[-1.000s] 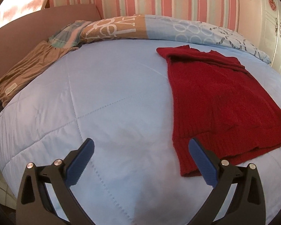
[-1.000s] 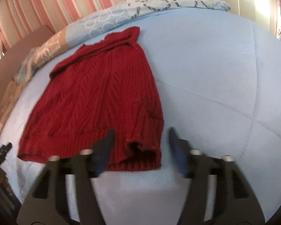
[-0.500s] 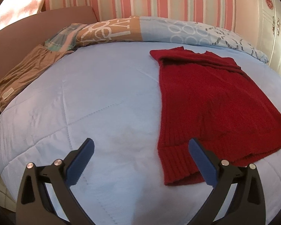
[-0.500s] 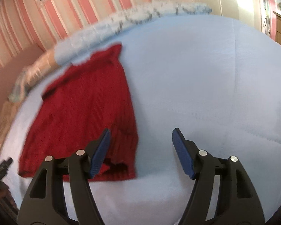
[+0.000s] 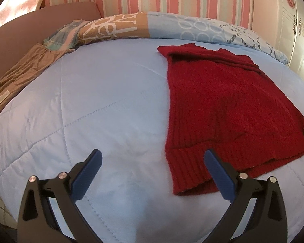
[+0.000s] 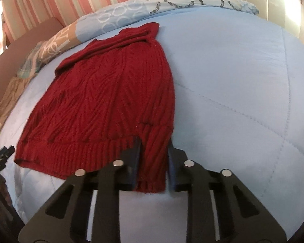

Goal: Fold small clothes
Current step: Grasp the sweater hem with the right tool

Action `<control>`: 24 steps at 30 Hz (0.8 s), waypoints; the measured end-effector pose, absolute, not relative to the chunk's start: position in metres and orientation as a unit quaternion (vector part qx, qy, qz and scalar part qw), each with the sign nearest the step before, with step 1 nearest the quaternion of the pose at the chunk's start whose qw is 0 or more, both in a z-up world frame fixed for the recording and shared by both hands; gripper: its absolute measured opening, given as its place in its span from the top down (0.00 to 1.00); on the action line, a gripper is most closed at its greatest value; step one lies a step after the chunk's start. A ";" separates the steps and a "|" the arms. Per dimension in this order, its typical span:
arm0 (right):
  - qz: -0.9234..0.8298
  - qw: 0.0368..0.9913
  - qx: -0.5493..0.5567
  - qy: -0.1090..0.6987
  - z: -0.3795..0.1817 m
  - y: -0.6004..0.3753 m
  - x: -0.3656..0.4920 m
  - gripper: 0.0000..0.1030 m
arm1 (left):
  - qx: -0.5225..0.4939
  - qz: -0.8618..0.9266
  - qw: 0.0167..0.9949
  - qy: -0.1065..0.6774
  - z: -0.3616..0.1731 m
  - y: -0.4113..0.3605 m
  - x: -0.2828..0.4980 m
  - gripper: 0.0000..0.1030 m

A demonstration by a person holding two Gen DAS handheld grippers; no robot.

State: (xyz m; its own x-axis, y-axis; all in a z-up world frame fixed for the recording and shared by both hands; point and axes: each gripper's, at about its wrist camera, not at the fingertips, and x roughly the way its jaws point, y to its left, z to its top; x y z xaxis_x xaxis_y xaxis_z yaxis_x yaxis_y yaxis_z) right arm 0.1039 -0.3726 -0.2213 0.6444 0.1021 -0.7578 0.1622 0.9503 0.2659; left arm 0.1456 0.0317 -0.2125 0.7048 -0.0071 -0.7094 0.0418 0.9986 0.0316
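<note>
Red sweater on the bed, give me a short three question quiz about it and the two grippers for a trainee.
1. True or false: the left gripper is closed on the red sweater.
2. Multiple choice: which part of the sweater sits between the right gripper fingers? A) the collar B) the near right hem corner C) a sleeve cuff by the pillows
3. Fill in: the sweater lies flat on a light ______ quilt.

Key:
1. False. It is wide open; only its right finger overlaps the hem.
2. B
3. blue
</note>
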 end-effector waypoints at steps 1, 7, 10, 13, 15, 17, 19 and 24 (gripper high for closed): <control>-0.015 0.894 0.164 0.417 -0.221 -0.376 0.102 0.87 | 0.023 -0.013 0.922 0.385 -0.213 0.033 0.146 0.02; -0.021 0.898 0.163 0.408 -0.220 -0.383 0.094 0.92 | 0.015 -0.021 0.921 0.388 -0.217 0.033 0.147 0.02; -0.021 0.898 0.167 0.406 -0.220 -0.383 0.094 0.92 | 0.002 -0.031 0.919 0.393 -0.220 0.032 0.149 0.02; -0.019 0.899 0.167 0.405 -0.220 -0.382 0.096 0.92 | -0.012 -0.062 0.917 0.394 -0.223 0.026 0.149 0.02; -0.018 0.898 0.169 0.405 -0.220 -0.383 0.095 0.92 | -0.009 -0.071 0.916 0.394 -0.224 0.019 0.150 0.02; -0.017 0.898 0.173 0.405 -0.220 -0.384 0.095 0.92 | -0.010 -0.073 0.914 0.400 -0.227 0.014 0.153 0.02; -0.016 0.897 0.175 0.405 -0.220 -0.385 0.095 0.92 | -0.008 -0.062 0.906 0.418 -0.234 0.010 0.159 0.10; -0.016 0.897 0.174 0.405 -0.219 -0.384 0.095 0.91 | -0.005 -0.060 0.899 0.434 -0.237 0.001 0.163 0.48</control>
State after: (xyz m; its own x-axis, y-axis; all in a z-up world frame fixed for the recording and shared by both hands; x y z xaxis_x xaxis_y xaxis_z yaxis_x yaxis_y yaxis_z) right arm 0.0947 -0.3845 -0.2194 0.6709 0.1126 -0.7329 0.1693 0.9390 0.2993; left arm 0.1626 0.0011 -0.2366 0.6168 -0.1121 -0.7791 0.1034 0.9928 -0.0610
